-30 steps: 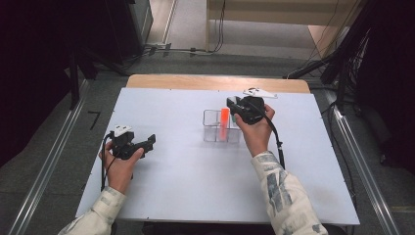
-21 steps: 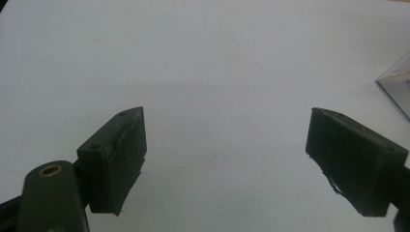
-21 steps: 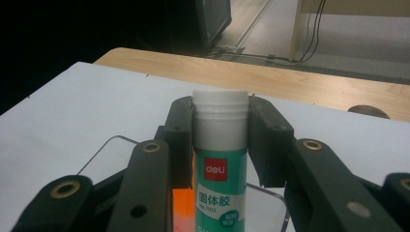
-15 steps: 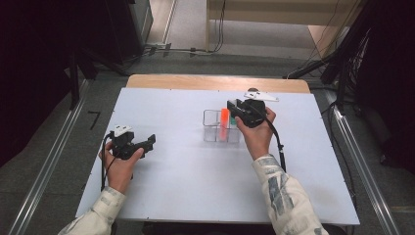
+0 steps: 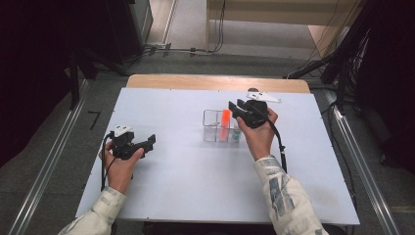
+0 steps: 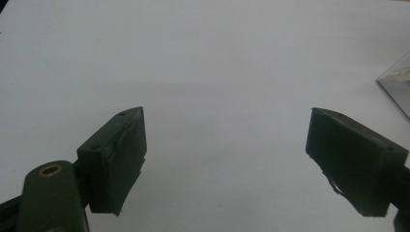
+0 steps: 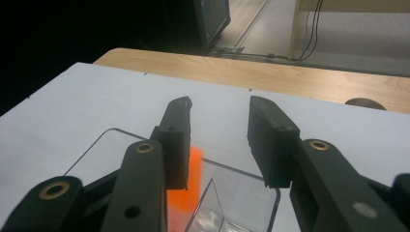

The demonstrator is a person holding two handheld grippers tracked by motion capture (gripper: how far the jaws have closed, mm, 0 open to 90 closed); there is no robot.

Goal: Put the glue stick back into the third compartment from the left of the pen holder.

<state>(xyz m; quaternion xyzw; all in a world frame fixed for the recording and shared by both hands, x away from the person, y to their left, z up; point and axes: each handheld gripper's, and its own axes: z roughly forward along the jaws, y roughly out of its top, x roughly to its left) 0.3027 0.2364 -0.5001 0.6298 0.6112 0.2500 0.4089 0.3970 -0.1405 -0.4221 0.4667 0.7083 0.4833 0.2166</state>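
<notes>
On the white rectangular table top (image 5: pixel 171 196) stands a clear plastic box with compartments (image 5: pixel 211 126), near the far middle of the surface. An orange upright cylinder (image 5: pixel 225 122) stands in one of its middle compartments, and a small teal-capped item (image 5: pixel 236 134) sits in the compartment next to it, on the side of the right hand; what that item is cannot be told. The right gripper (image 5: pixel 236 108) hovers just above the box, held in the person's right hand (image 5: pixel 258 134), pointing toward the left of the high view. Its jaws have just been opening; in the right gripper view the black jaws of this gripper (image 7: pixel 220 140) stand apart with nothing pinched between them, the orange cylinder (image 7: pixel 186 181) showing below and behind the left jaw, inside the clear box (image 7: pixel 241 203). The left gripper (image 5: pixel 149 141), held in the left hand (image 5: pixel 120 166), rests low over the table well apart from the box, its jaws spread wide and empty, as the left gripper view (image 6: pixel 227 154) shows over bare white surface.
</notes>
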